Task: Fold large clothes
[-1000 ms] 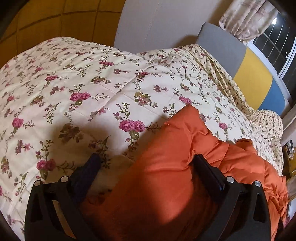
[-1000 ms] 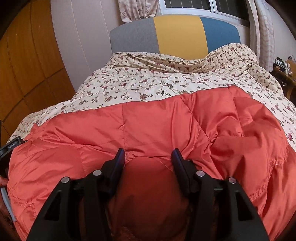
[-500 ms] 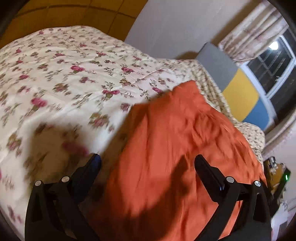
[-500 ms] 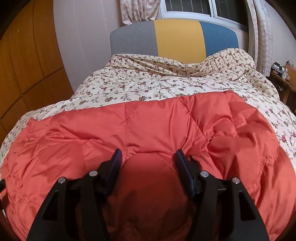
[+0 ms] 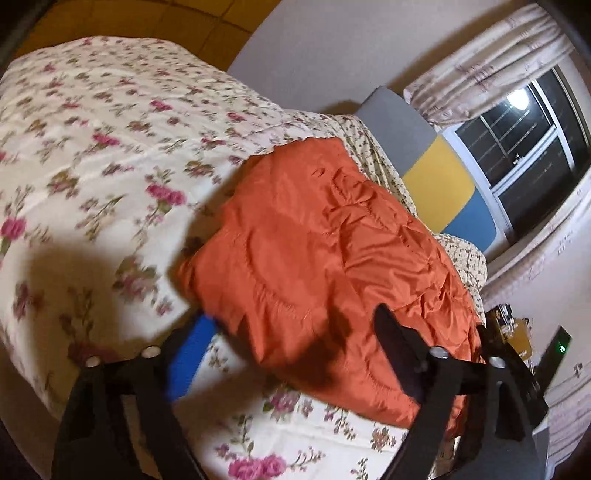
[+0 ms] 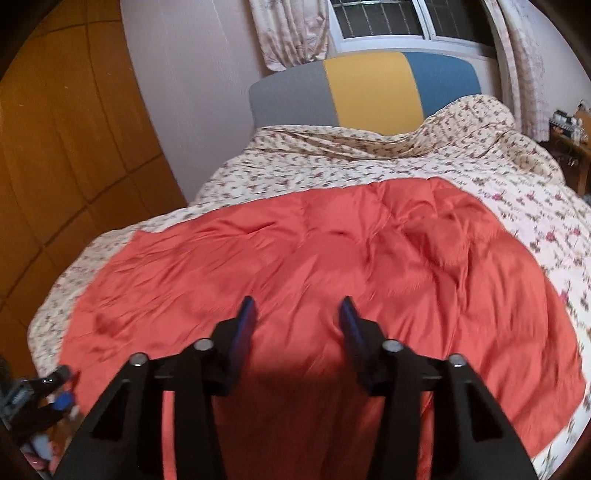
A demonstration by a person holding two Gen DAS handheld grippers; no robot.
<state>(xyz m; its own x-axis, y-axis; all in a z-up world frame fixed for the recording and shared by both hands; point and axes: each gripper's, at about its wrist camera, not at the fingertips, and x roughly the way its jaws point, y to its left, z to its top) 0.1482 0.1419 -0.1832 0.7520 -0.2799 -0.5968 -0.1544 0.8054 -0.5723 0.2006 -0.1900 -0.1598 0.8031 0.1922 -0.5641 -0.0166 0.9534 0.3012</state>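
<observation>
A large orange quilted garment [image 6: 332, 280] lies spread across the floral bed cover [image 6: 535, 206]; it also shows in the left wrist view [image 5: 325, 266] as a puffy folded mass. My left gripper [image 5: 291, 328] is open and empty, raised above the garment's near left edge. My right gripper [image 6: 297, 310] is open and empty, held above the garment's near middle. The left gripper also shows at the lower left of the right wrist view [image 6: 48, 391].
The bed cover [image 5: 92, 166] fills the left of the left wrist view. A grey, yellow and blue headboard [image 6: 369, 88] stands at the far end under a window [image 6: 388, 18]. Wooden wardrobe panels [image 6: 66, 147] are left. A side table [image 6: 569, 147] stands right.
Both grippers have let go of the orange garment and pulled back and up. The garment now lies flat on the bed. The left gripper's view swung toward the window.
</observation>
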